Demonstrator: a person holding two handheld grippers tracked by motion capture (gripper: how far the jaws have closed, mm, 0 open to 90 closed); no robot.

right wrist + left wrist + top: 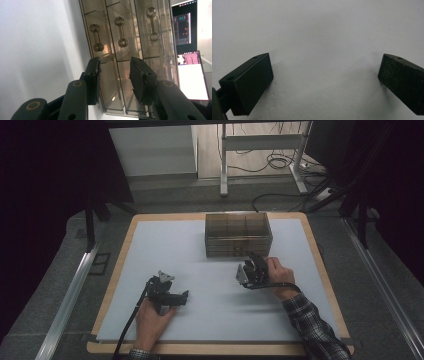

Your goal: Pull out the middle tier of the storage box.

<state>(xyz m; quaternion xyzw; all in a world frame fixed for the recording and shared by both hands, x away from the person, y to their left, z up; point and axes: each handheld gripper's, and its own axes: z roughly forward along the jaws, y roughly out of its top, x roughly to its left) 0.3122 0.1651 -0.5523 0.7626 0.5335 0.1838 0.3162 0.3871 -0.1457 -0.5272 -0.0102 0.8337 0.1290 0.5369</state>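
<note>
From the high view I see my right gripper point(253, 268) sitting just below the smoky clear drawer box point(238, 234), which stands at the upper middle of the white mat point(165, 245). The box's long side runs across the frame, and its front face looks down toward the gripper. My left gripper point(181, 297) rests lower left of centre on the mat, well apart from the box, so the right hand is clearly the nearer one for whatever comes at the drawers.

In the left gripper view the jaws stand wide apart at the left and right edges of the frame, with nothing between them but bare mat; that claw holds nothing.

In the right gripper view the camera is rolled, so the box front rises up the frame from the bottom centre to the top. Three drawer handles, each a short bar with a knob at either end, sit in the upper half: one at upper left of centre point(96, 37), a middle handle point(121, 31) and a third to the right point(152, 24). Each bar's long axis runs up and down this frame. My right jaws are parted with a moderate gap and grip nothing; the middle drawer's front lies in that gap, and its handle is straight ahead above the tips. I judge a forward push would bring the jaws either side of that bar
</note>
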